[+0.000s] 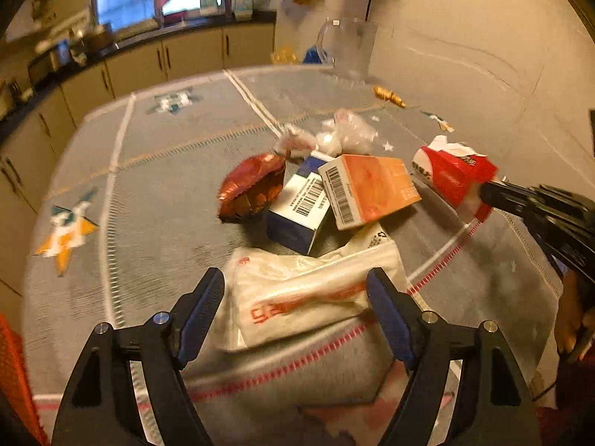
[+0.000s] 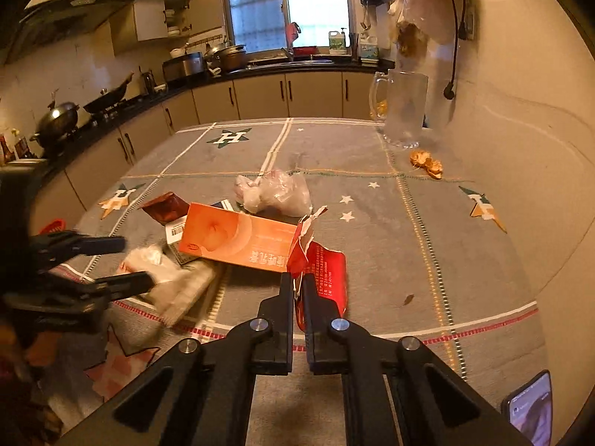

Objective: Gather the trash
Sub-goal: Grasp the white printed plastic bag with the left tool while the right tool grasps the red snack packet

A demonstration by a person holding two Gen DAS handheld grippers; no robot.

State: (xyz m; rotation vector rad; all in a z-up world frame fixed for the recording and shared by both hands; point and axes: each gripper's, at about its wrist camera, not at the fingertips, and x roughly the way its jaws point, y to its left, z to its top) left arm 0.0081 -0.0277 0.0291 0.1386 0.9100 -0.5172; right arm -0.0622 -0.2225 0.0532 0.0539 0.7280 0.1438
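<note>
My left gripper (image 1: pixel 295 293) is open and straddles a white plastic bag with red print (image 1: pixel 308 297) lying on the grey tablecloth (image 1: pixel 156 193). The pads stand beside the bag without squeezing it. My right gripper (image 2: pixel 297 278) is shut on a torn red packet (image 2: pixel 327 271), held just above the cloth. In the left wrist view that red packet (image 1: pixel 450 174) shows at the right. More trash lies between: an orange box (image 1: pixel 368 189), a blue and white box (image 1: pixel 297 215), a red foil wrapper (image 1: pixel 253 189) and a crumpled clear bag (image 1: pixel 346 135).
A glass mug (image 2: pixel 403 111) stands at the table's far right by the wall, with a golden wrapper (image 2: pixel 427 163) in front of it. A phone (image 2: pixel 530 409) lies at the near right edge. An orange basket (image 1: pixel 15 371) sits low at the left. Kitchen counters run behind.
</note>
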